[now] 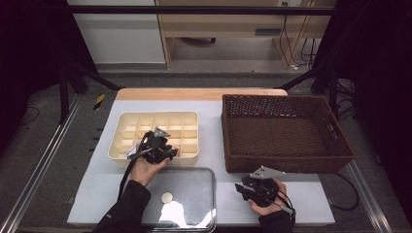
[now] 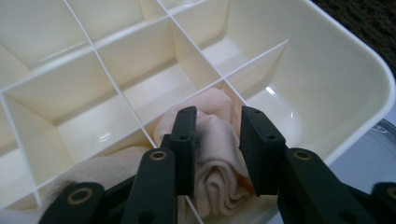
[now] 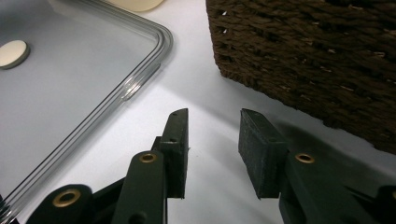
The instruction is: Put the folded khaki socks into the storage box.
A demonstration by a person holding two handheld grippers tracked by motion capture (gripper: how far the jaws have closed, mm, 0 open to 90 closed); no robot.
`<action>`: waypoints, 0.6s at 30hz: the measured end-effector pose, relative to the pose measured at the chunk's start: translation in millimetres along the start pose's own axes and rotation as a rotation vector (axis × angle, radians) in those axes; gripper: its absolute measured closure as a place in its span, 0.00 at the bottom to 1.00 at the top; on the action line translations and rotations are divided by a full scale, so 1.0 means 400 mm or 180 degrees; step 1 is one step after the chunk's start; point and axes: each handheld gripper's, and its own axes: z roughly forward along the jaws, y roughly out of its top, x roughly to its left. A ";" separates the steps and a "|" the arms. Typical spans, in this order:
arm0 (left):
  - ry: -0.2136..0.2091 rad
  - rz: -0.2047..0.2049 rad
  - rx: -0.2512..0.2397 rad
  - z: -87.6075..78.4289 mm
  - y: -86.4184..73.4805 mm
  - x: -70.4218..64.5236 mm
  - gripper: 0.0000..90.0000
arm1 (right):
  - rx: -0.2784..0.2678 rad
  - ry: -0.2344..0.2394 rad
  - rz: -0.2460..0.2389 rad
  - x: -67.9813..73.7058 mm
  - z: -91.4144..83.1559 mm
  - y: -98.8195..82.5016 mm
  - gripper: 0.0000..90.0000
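We are reaching the left gripper (image 2: 212,140) into the organizer (image 2: 341,93), jaws straddling a rolled cloth (image 2: 217,172) in a near-edge cell; we cannot tell whether the pads are pressing it. Our hand is hiding the cloth from above. The right gripper (image 3: 212,149) is hovering beside the basket (image 3: 308,56), jaws spread, empty.

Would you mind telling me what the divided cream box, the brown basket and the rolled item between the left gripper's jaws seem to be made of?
The divided box looks like glossy moulded plastic: thin smooth walls with light glints. The basket seems woven wicker or twisted fibre, matt dark brown, with visible strands. The rolled item looks like soft knitted fabric, pale peach, with folds and a fuzzy surface; possibly a sock.
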 end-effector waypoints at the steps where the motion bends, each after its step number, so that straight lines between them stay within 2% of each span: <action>1: 0.0003 0.0025 -0.0044 -0.007 0.000 0.001 0.71 | 0.0006 0.0001 0.0006 0.001 0.000 0.001 0.71; 7: -0.0019 -0.0023 -0.0455 -0.071 -0.006 0.012 0.61 | -0.0048 0.0018 0.0001 0.008 0.003 0.008 0.68; 8: -0.0019 -0.0023 -0.0455 -0.071 -0.006 0.012 0.60 | -0.0048 0.0018 0.0001 0.008 0.003 0.008 0.68; 11: 0.0004 -0.0041 -0.0692 -0.124 -0.023 0.023 0.59 | -0.0122 0.0037 0.0024 0.014 0.004 0.018 0.65; 18: 0.0080 -0.0062 -0.0883 -0.184 -0.075 0.048 0.58 | -0.0213 0.0117 0.0058 0.029 0.004 0.029 0.61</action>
